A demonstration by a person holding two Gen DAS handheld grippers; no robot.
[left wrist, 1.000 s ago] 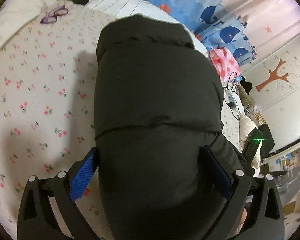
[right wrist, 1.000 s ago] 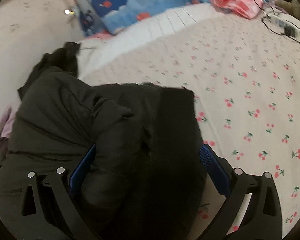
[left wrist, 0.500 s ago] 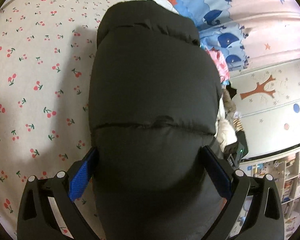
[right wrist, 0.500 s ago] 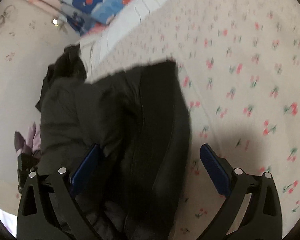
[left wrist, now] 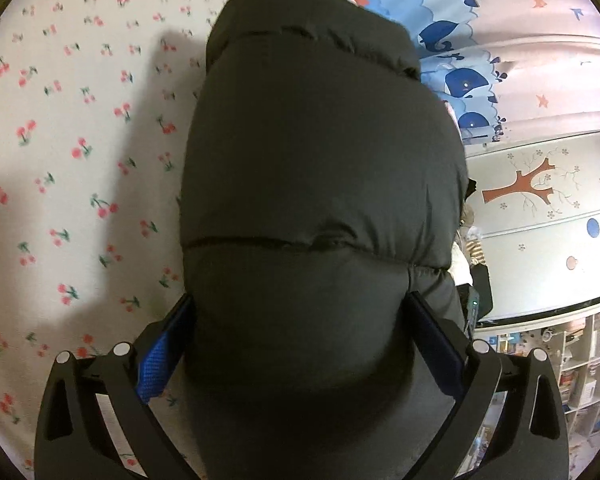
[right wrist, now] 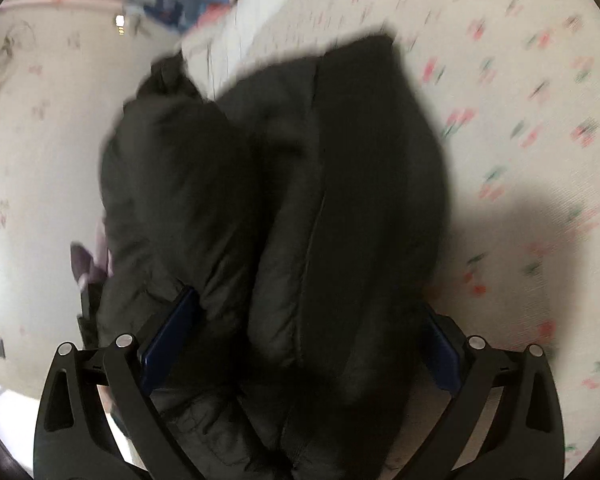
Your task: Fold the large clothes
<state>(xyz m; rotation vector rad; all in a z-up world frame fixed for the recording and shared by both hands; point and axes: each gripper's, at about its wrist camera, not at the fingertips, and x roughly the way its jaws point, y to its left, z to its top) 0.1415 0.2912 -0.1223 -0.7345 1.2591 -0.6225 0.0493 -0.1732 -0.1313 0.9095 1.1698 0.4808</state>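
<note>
Both grippers — left [left wrist: 298,336], right [right wrist: 300,332] — clamp black puffer jacket [left wrist: 320,168] above cherry-print sheet [left wrist: 72,152].

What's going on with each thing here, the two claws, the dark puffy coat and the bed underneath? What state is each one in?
left gripper: jaws spread wide, with a thick padded section of coat bulging between them.
right gripper: jaws spread wide around bunched coat folds.
black puffer jacket: bunched and lifted, held at both ends, not folded flat yet.
cherry-print bedsheet: spread flat beneath the coat, shadowed by it.
</note>
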